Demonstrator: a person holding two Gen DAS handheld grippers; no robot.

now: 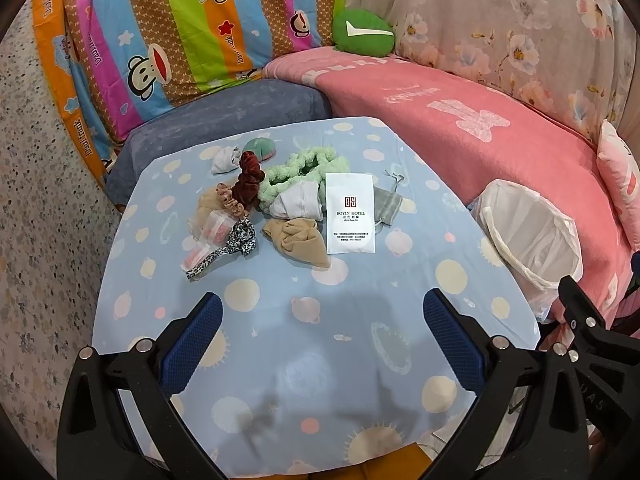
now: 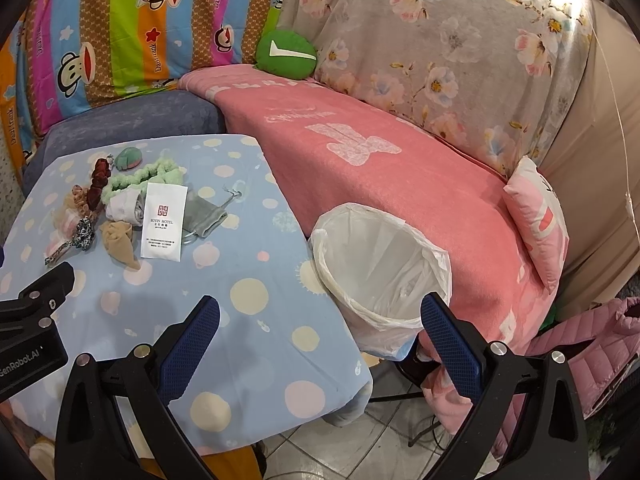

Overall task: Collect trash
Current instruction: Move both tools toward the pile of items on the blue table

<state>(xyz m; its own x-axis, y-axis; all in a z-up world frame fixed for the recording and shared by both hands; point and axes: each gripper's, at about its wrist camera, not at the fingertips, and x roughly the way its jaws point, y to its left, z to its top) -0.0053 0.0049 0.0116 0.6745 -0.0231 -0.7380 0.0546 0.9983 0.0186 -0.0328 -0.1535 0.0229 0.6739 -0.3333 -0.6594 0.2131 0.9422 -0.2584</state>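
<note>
Left tool (image 1: 322,344) spread wide, empty, above the table (image 1: 280,360). Right tool (image 2: 320,346) equally wide, empty, over the table edge near the lined bin (image 2: 380,264). Farther out: white hotel packet (image 1: 351,213) beside piled scrunchies (image 1: 250,178) and cloth scraps (image 1: 300,236).

A round green cushion (image 1: 363,33) rests on a pink blanket (image 1: 480,136), between a striped cartoon-monkey sheet (image 1: 168,32) and a grey floral cloth (image 2: 440,52).

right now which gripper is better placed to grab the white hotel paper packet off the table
Left, probably. The left gripper, open, faces the white hotel paper packet on the table's blue dotted cloth. The right gripper, also open, points toward the white-lined bin.
</note>
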